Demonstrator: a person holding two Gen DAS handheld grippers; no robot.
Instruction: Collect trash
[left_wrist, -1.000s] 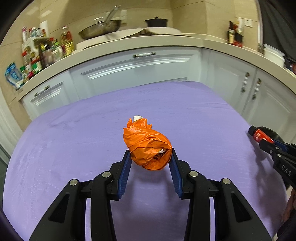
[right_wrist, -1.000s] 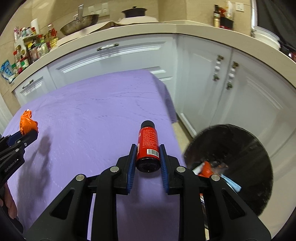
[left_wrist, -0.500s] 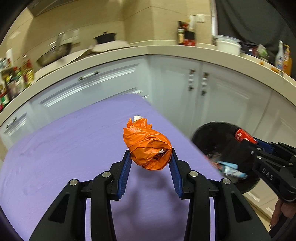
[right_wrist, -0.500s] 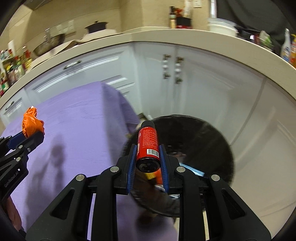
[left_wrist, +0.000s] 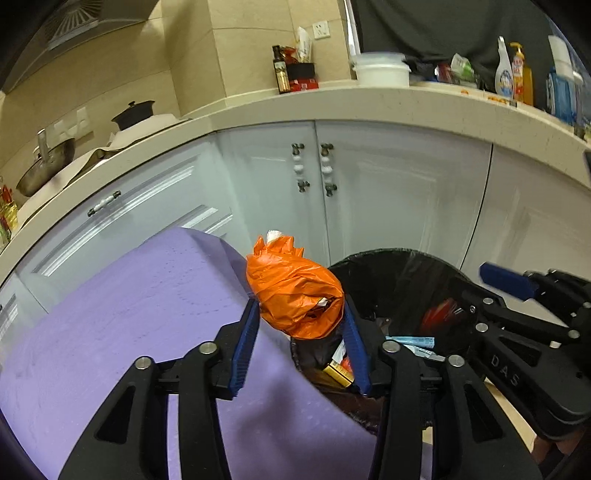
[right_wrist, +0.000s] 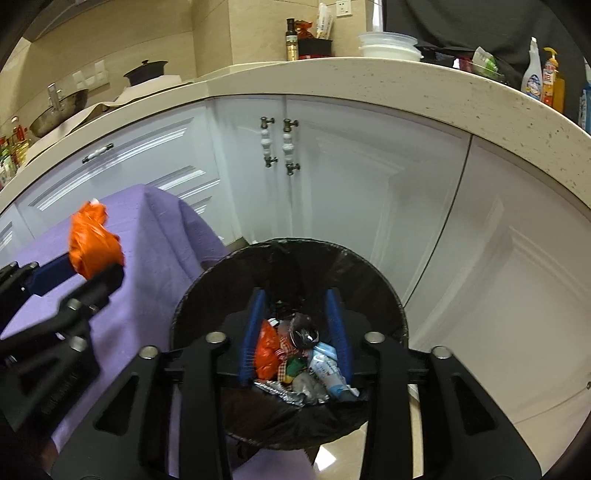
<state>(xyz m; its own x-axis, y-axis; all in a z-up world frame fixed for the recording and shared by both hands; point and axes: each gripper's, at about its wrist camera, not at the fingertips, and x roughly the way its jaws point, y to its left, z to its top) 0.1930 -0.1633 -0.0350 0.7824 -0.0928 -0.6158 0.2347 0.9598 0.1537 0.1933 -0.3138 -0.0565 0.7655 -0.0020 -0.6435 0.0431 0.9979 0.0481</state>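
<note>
Two hand-held grippers hang at a round trash bin lined with a black plastic bag (right_wrist: 369, 266), which stands on the floor just right of a table under a purple cloth (left_wrist: 129, 314). The left gripper (left_wrist: 299, 305) holds a crumpled orange plastic bag (left_wrist: 295, 291) between its blue pads. Its jaws have just been opening, yet both pads sit against the bag's sides. The bag hangs over the table's right edge and the near left rim of the bin, and a scrap of white shows at its far tip.

The right gripper (right_wrist: 295, 295) hangs directly over the bin's mouth. Its jaws have just been opening, they stand moderately apart, and nothing is between the pads. In the left wrist view a blurred red shape (left_wrist: 439, 314) shows inside the bin below that gripper; what it is I cannot tell. Mixed trash (right_wrist: 321, 365) lies at the bin's bottom: wrappers in blue-white, orange and silver. White cabinet doors (right_wrist: 369, 184) under a beige speckled counter (right_wrist: 406, 77) stand on the far side.
</note>
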